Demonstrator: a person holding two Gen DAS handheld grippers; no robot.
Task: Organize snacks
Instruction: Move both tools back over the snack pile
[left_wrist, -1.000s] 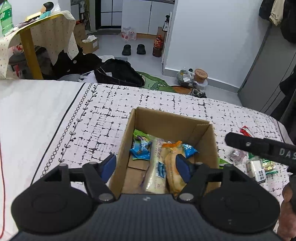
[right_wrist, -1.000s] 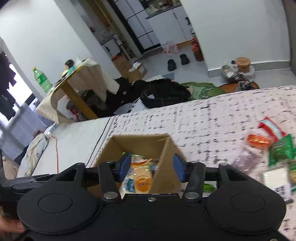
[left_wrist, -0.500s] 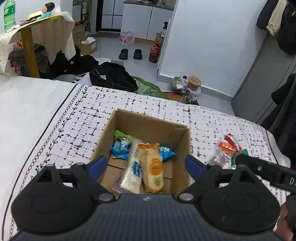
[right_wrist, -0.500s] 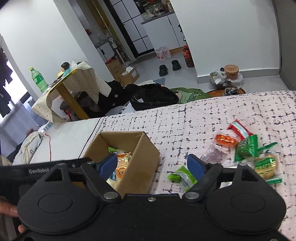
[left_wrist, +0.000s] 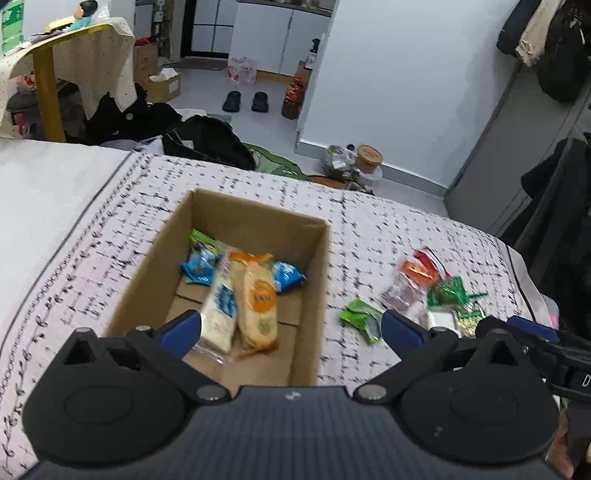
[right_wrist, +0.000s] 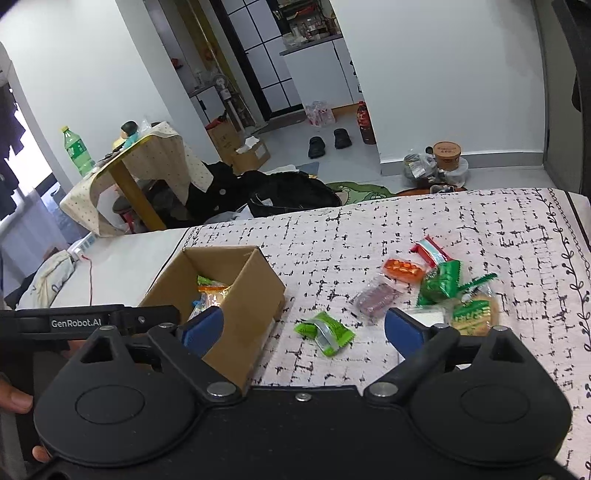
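- Hidden: the box (left_wrist: 236, 229) near wall lay behind the left gripper (left_wrist: 291, 330); packets at the heap's (right_wrist: 439, 288) near edge were cut off by the right gripper (right_wrist: 303, 328).
- Box: brown card, open-topped, near the patterned cover's (right_wrist: 369, 229) left edge, holding blue, white and orange packets.
- Loose green packet (right_wrist: 325, 332): between box and heap, apart from both.
- Grippers: both jaws opening wide, gripping nothing.
- Room: bare cover beyond the box.
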